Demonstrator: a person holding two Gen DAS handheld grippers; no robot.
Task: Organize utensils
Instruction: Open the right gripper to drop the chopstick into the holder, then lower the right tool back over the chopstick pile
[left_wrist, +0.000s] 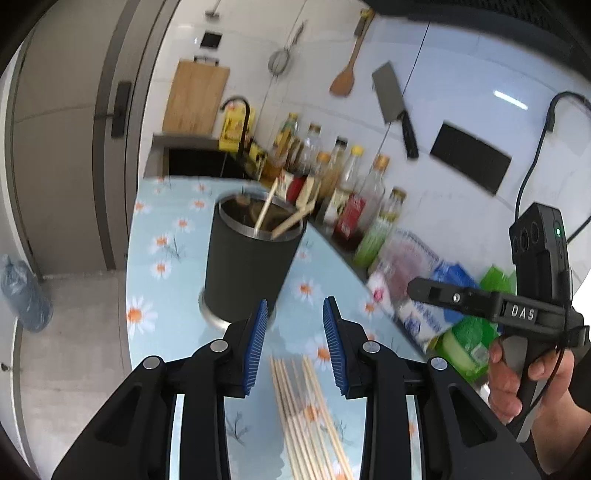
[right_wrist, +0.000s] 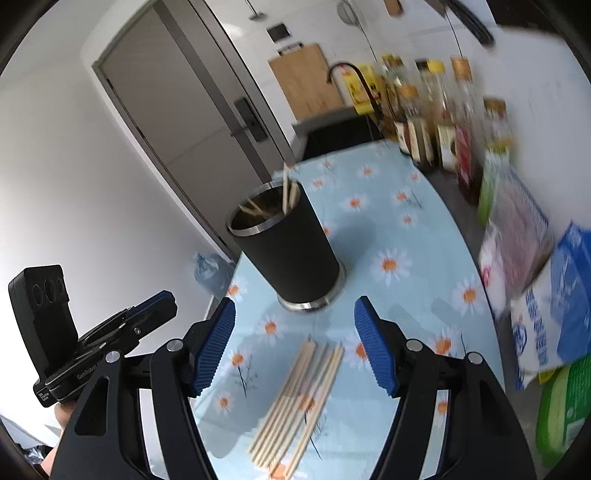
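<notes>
Pale wooden chopsticks (right_wrist: 299, 402) are lying flat, tips pointing toward the upright black metal-rimmed cylindrical holder (right_wrist: 286, 245); left gripper (left_wrist: 295, 347) and right gripper (right_wrist: 295, 347) are hovering parted, empty.

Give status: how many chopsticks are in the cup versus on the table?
Done: a few chopsticks already stand in the cup. In hand: nothing; the left tool and right tool are both open and empty. Left: the bundle lying on the table; exact count unclear.
</notes>
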